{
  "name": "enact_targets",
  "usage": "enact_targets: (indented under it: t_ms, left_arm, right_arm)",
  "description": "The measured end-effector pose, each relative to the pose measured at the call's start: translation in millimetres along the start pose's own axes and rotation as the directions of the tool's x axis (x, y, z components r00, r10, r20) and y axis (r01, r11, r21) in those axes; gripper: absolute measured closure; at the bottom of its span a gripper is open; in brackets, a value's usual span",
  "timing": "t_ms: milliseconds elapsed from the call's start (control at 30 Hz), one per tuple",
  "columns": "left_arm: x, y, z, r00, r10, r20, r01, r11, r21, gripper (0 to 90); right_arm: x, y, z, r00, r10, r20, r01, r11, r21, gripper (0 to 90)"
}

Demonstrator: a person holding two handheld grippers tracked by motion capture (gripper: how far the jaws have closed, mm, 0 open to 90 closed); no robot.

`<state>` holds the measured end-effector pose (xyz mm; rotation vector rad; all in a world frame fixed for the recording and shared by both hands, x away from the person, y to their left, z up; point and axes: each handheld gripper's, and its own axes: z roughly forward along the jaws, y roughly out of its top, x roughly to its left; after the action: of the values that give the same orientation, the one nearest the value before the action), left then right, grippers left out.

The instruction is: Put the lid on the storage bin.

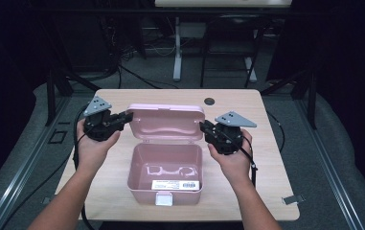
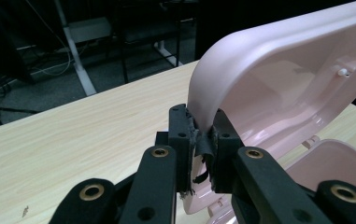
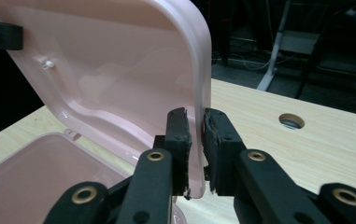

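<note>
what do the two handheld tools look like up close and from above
Both the left tool and the right tool are black, each topped by a grey three-cornered plate with dark holes. Their linkage arms carry brass-ringed pivots, a black cable trails from each, and the person's forearms are bare.

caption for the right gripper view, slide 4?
Right gripper straddling the side edge of the pink box's raised lid, a slight gap at one pad, above the wooden table.

label print too small to read, lid cropped at top

One pink box — two tongs
</note>
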<state>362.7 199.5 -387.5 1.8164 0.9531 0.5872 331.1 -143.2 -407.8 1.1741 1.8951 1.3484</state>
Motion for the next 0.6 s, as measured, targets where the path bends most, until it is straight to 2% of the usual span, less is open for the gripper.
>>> enact_targets:
  t_ms: [100, 200, 333, 600]
  left_arm:
    - [0.4, -2.1, -1.6, 1.0, -0.006, 0.0, 0.006, 0.9999, -0.009, 82.3]
    - [0.5, -3.5, -3.2, 0.9999, -0.011, 0.003, 0.011, 0.9998, -0.014, 82.2]
    - [-0.2, -3.7, -4.4, 0.9998, -0.018, 0.004, 0.018, 0.9997, -0.016, 81.8]
    - [0.8, -5.5, -11.1, 0.9973, -0.046, 0.058, 0.046, 0.9989, -0.01, 78.6]
  right_arm:
    - [-0.6, 0.0, -0.3, 1.0, 0.0, 0.0, 0.0, 1.0, -0.005, 84.3]
    - [-1.5, -0.7, -0.2, 0.9999, 0.0, -0.014, 0.0, 1.0, -0.012, 84.6]
    - [-1.2, -1.5, 1.0, 0.9999, -0.002, -0.01, 0.001, 1.0, -0.024, 84.7]
    - [-5.0, -2.5, -2.8, 0.998, 0.026, -0.058, -0.026, 1.0, -0.014, 81.6]
